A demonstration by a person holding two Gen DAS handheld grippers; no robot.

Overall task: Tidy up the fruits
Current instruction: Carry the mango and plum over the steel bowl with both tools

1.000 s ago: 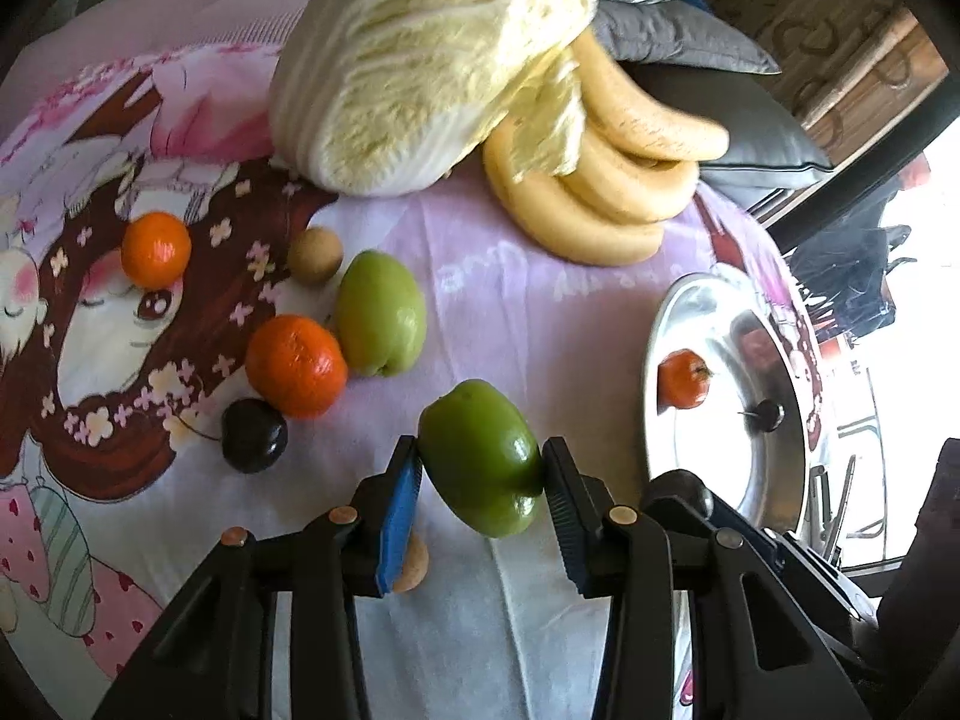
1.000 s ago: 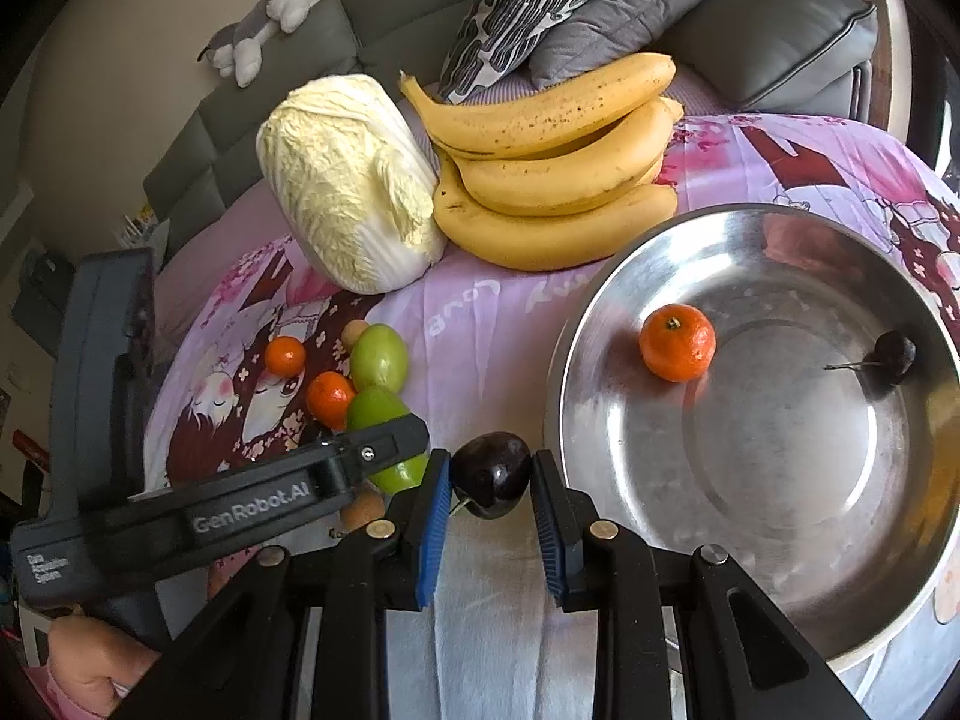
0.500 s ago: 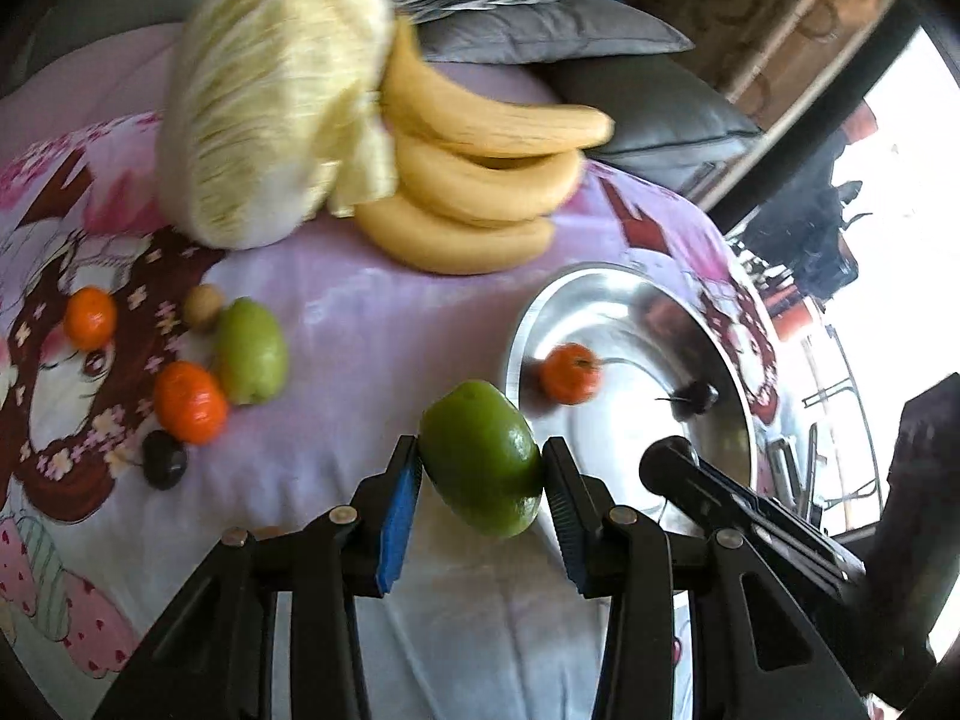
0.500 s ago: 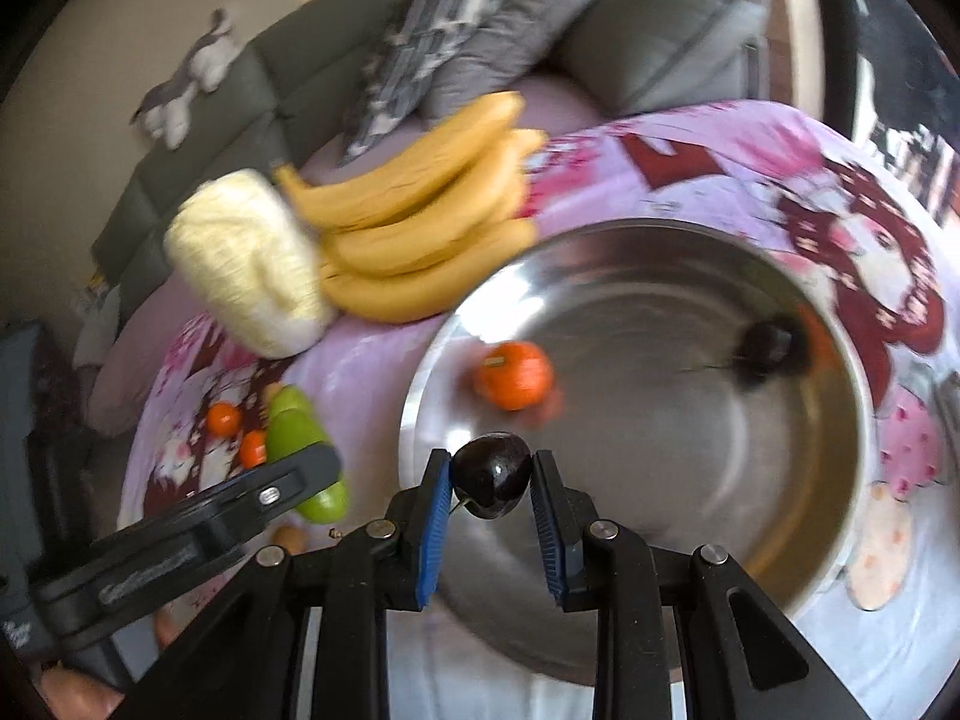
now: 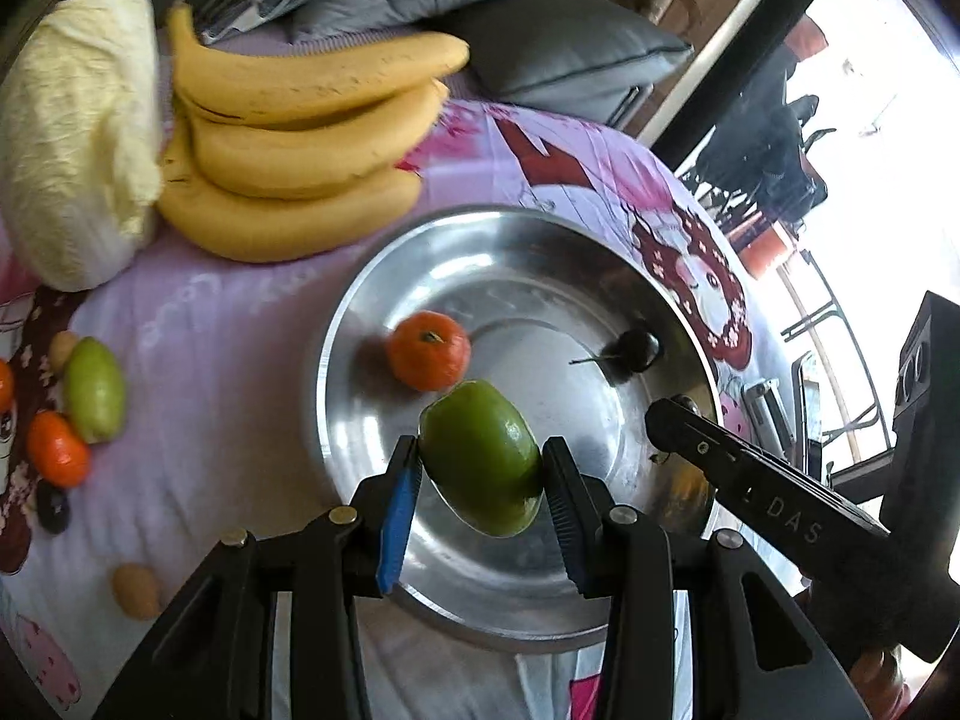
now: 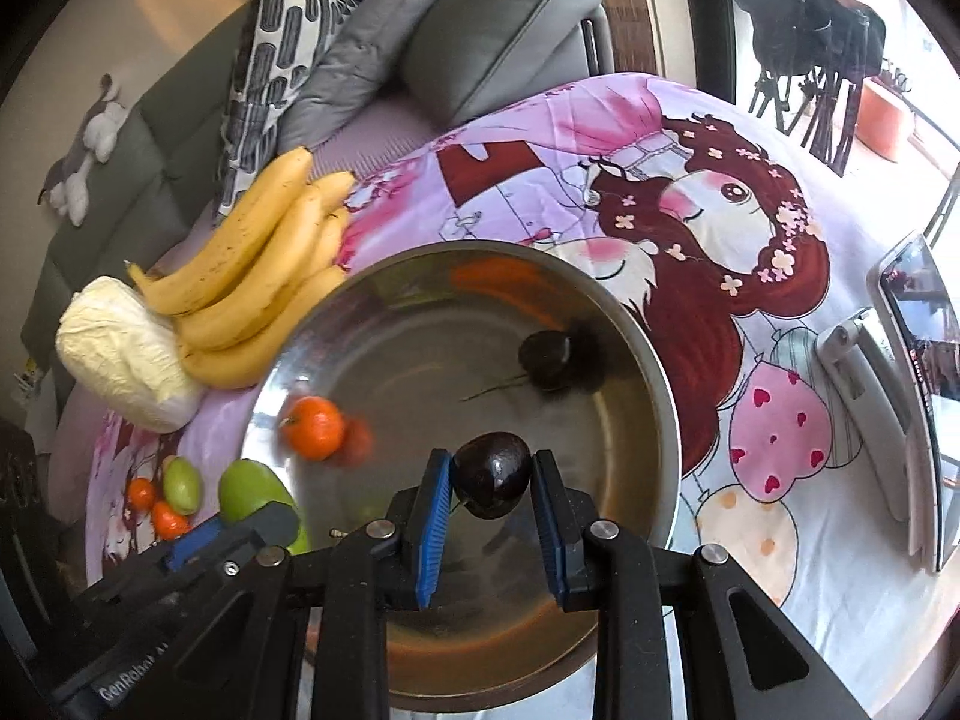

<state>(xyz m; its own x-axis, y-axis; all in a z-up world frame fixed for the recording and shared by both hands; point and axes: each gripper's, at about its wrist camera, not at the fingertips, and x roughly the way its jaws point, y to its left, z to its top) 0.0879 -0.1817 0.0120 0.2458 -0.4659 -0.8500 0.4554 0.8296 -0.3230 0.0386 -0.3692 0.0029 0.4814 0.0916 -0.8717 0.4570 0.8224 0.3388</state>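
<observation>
Left wrist view shows the left gripper (image 5: 480,474) clamping a firm green fruit (image 5: 483,459) over the steel basin (image 5: 336,360), while the right gripper (image 6: 489,486) pinches a dark, probably slippery plum (image 6: 493,474) mid-body.

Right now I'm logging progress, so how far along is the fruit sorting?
Done: a tangerine and a dark cherry lie in the steel bowl. In hand: the left gripper holds a green mango over the bowl; the right gripper holds a dark plum over it. Left: another green fruit, two tangerines, small fruits, bananas.
</observation>
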